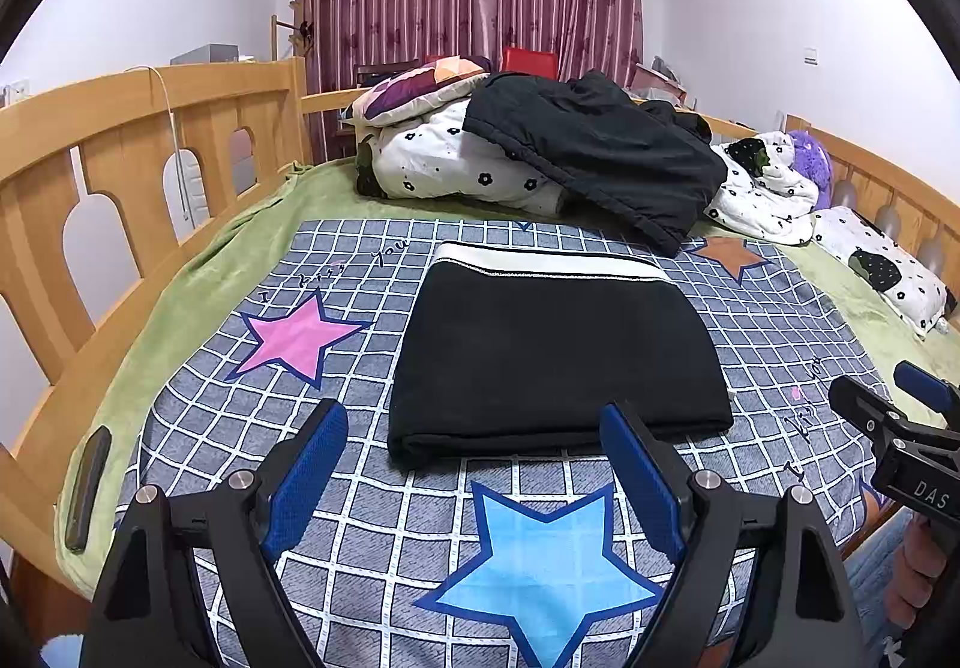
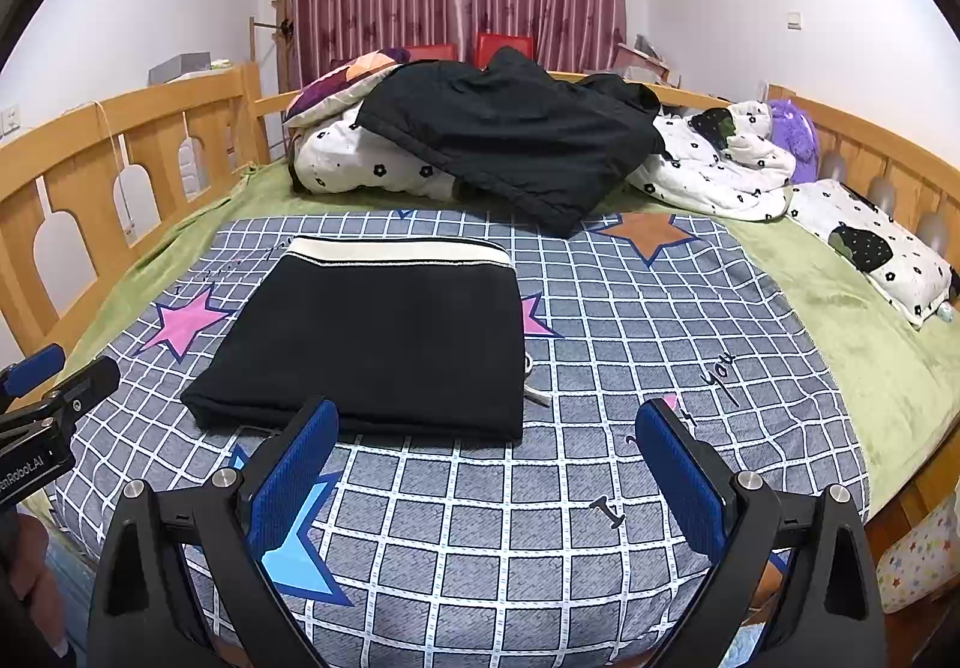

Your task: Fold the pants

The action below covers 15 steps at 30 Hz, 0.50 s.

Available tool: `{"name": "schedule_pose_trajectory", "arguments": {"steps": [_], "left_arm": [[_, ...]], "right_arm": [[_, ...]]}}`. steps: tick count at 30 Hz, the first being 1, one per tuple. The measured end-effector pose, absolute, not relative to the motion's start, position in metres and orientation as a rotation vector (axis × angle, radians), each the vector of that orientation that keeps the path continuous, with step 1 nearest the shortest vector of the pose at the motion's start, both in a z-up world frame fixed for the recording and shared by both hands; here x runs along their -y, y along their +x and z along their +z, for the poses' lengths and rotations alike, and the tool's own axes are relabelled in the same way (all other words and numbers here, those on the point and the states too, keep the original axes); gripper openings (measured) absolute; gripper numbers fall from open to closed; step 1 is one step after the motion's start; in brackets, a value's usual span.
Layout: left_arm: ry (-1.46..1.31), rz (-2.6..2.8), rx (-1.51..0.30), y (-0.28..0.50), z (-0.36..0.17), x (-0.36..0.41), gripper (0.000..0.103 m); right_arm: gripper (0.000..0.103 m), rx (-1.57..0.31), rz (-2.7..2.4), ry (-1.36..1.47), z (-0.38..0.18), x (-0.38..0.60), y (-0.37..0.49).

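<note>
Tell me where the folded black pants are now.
The folded black pants lie on the checked sheet, between the pink star and the blue star, ahead of both open grippers.

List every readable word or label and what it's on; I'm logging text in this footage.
"DAS": right gripper body, cut off at the frame edge.
"enRobot.AI": left gripper body, start cut off.
"you": grid bedsheet, handwritten script.
"I": the same sheet; the script between is unclear.
Folded pants: no text.

Black pants (image 1: 558,356) folded flat, white waistband (image 1: 552,261) far side.
</note>
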<state>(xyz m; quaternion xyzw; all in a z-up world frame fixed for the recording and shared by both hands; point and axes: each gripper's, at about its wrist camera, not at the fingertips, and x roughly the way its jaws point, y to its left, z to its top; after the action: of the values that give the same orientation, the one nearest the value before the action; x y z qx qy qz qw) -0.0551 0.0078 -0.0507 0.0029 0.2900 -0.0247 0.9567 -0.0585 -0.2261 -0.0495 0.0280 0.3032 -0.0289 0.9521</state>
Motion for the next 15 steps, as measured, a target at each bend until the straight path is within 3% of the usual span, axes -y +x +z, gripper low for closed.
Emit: {"name": "schedule_pose_trajectory", "arguments": {"steps": [15], "left_arm": [[0.001, -0.043, -0.576, -0.0582, -0.0472, -0.0033, 0.086]], "right_arm": [[0.098, -0.620, -0.063, 0.055, -0.0503, 0.2253, -0.0561]]}}
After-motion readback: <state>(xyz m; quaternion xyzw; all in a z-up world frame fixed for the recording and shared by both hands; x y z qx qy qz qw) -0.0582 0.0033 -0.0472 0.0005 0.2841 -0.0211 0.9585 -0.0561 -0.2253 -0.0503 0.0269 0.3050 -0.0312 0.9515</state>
